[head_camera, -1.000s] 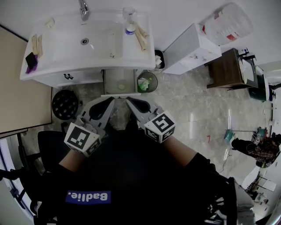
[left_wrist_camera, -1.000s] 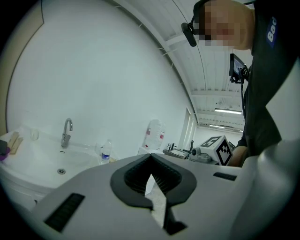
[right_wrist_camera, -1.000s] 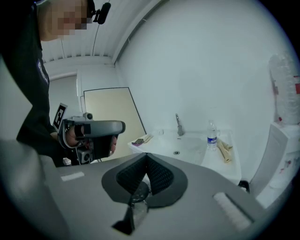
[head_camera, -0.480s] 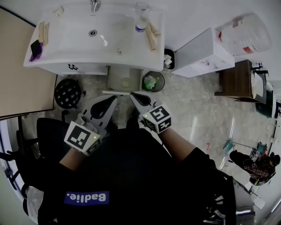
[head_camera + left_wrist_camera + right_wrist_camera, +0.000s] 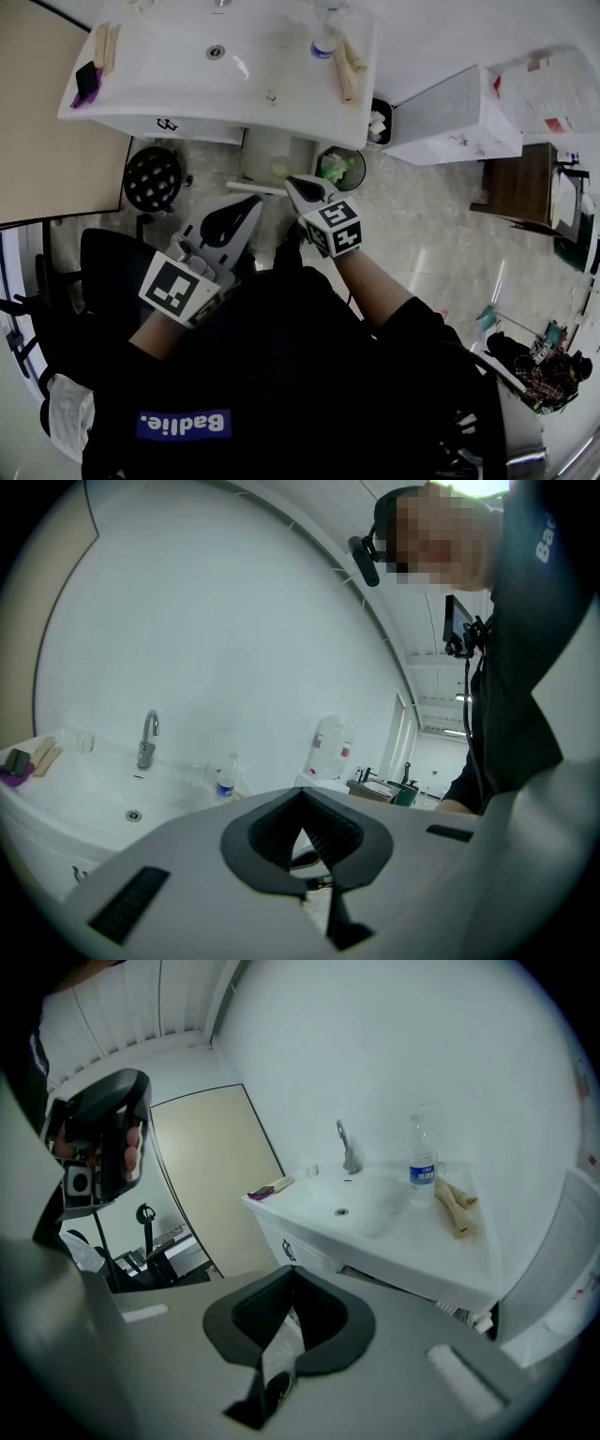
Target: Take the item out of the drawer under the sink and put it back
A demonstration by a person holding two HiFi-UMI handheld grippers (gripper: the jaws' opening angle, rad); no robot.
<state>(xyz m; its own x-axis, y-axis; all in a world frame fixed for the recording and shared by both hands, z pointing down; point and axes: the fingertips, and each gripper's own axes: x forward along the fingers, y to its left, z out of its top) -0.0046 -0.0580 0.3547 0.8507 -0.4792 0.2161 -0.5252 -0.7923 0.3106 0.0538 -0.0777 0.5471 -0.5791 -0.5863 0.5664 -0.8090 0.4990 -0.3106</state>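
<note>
1. The open drawer (image 5: pixel 267 161) juts out from under the sink (image 5: pixel 187 75). A pale round item (image 5: pixel 279 170) lies inside it, touched by neither gripper.
2. The left gripper (image 5: pixel 253 202) hovers in front of the drawer with its jaws pressed together on nothing. In its own view the left gripper (image 5: pixel 301 796) shows pad tips that meet.
3. The right gripper (image 5: pixel 291 180) is likewise closed and empty. Its snout overlaps the drawer's front edge, near the drawer's right end. In its own view the right gripper (image 5: pixel 292 1269) has its jaws meeting.
4. A bin with a green liner (image 5: pixel 342 169) stands just beside the drawer on the right. A black perforated basket (image 5: pixel 152 178) sits on the floor to the left, and a white box (image 5: pixel 450 117) stands farther right.
5. On the sink's rim are a bottle (image 5: pixel 324 42), wooden pieces (image 5: pixel 349 70) and a purple thing (image 5: pixel 86 82).
6. Only the head view shows the drawer and the item.
7. The left gripper view adds the tap (image 5: pixel 147 740) and a large jug (image 5: pixel 330 747) against the wall.
8. The right gripper view shows the cabinet handle (image 5: pixel 289 1251) and a beige door (image 5: pixel 216 1176).
</note>
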